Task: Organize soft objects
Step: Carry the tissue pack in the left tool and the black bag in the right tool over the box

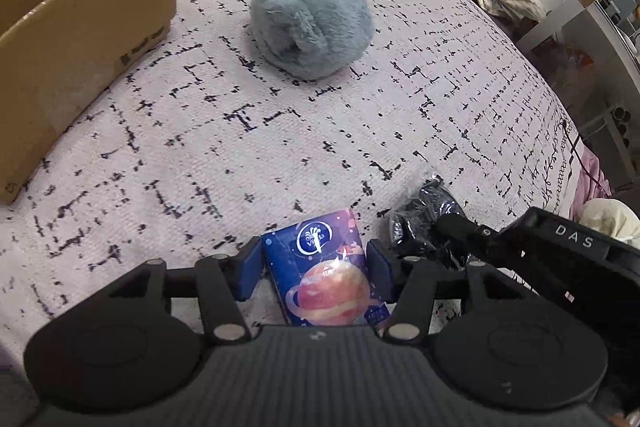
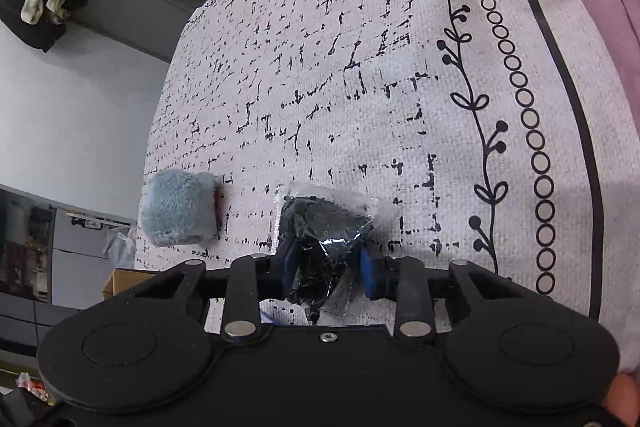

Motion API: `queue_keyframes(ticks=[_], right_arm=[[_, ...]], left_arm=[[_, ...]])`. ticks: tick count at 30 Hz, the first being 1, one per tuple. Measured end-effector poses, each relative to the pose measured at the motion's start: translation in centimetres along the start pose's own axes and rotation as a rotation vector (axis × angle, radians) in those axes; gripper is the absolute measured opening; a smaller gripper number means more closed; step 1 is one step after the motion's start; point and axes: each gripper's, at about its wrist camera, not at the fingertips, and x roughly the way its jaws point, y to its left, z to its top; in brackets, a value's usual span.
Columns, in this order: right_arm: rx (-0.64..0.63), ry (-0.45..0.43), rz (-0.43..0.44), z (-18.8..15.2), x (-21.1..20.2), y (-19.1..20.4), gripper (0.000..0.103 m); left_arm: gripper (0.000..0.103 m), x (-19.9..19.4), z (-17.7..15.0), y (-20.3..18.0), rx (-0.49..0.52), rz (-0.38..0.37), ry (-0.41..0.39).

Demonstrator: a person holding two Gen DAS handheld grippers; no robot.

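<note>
The tissue pack [image 1: 326,269] sits clamped in the left claw [image 1: 316,269], while the right claw [image 2: 326,267] pinches the black plastic-wrapped bundle [image 2: 324,235] on the patterned cloth [image 2: 360,67].

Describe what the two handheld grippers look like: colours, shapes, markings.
Both match: a matte black body with two round discs at the sides, silver pivot pins on black linkage bars, and blue pads on the fingers. The left gripper has a ribbed grey panel in the middle. The right gripper has a smooth panel with one screw and white "DAS" lettering on its side.
</note>
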Motion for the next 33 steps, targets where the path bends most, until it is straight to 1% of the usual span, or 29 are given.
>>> queue_keyframes(ticks=[3,10,15,24,28,33], right_arm=[[-0.013,-0.015,-0.018,-0.3,-0.8,0.1,0.027],[-0.037,-0.027,-0.082,-1.3,-2.6,0.2,0.027],[-0.075,-0.060,-0.098,-2.3,-4.3,1.0,0.027],[-0.173,-0.127,-0.074,-3.7,-7.8,3.1,0.027],[-0.205,-0.137,-0.036,-4.8,-8.8,4.4,0.027],[-0.241,-0.189,-0.001,-5.6,-10.5,6.4,0.027]], left_arm=[[0.054,-1.2,0.3,0.4,0.013,-0.006,-0.013],[0.054,-4.5,1.2,1.2,0.032,-0.040,-0.061],[0.054,-6.4,1.6,2.0,0.042,-0.055,-0.086],[0.054,-9.6,2.2,3.8,0.066,-0.087,-0.122],[0.054,-11.3,2.8,4.8,0.078,-0.103,-0.149],[0.054,-13.0,3.4,5.9,0.095,-0.116,-0.184]])
